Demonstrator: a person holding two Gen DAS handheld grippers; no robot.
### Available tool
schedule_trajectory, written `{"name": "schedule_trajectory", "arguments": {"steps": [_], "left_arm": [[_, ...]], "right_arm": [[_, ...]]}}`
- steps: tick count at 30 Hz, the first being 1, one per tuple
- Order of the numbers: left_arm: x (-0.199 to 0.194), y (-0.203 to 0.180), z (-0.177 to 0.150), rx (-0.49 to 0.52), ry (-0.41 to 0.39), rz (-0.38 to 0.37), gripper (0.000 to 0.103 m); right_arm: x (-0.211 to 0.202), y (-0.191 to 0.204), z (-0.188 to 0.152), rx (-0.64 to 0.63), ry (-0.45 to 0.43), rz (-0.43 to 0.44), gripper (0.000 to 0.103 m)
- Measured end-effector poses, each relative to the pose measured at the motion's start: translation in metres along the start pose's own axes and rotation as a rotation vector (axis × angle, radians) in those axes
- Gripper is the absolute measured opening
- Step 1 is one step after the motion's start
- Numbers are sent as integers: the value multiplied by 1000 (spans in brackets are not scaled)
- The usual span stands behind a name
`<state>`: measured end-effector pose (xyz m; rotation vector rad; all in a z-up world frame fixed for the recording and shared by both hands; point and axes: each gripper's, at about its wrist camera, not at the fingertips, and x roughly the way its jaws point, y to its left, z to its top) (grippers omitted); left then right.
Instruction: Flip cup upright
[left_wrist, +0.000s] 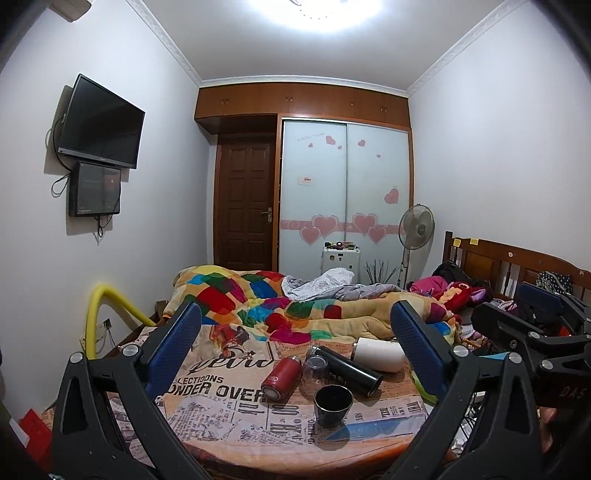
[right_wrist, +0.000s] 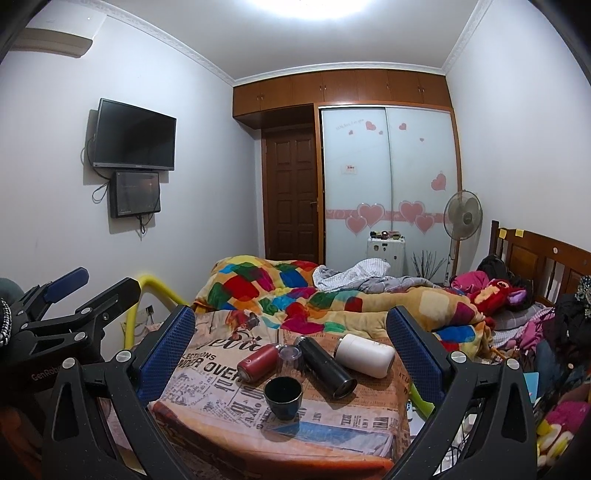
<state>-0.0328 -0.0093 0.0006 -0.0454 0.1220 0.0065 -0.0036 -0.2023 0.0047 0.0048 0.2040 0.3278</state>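
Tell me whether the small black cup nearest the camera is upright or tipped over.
Upright. The small black cup stands on its base on the newspaper-print cloth, its round open mouth facing up in both views.

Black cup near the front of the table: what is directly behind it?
Behind the black cup lie a red bottle, a black flask and a white bottle, with a clear cup between them. The clear cup's lower part is hidden.
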Motion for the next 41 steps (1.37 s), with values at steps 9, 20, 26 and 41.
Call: {"name": "schedule_trajectory", "arguments": {"steps": [9, 20, 26, 41], "left_arm": [[0, 0, 1, 4, 1, -11, 103], [-1, 0, 4, -2, 8, -22, 103], [1, -1, 4, -3, 11, -24, 103], [0, 10, 0, -16, 11, -10, 103]], "right_arm": [[0, -1, 0, 1, 2, 2, 103], [-1, -2, 0, 0, -2, 0, 103], [-2, -2, 0, 0, -3, -1, 103], [1, -1, 5, -4, 6, 2, 103]]}}
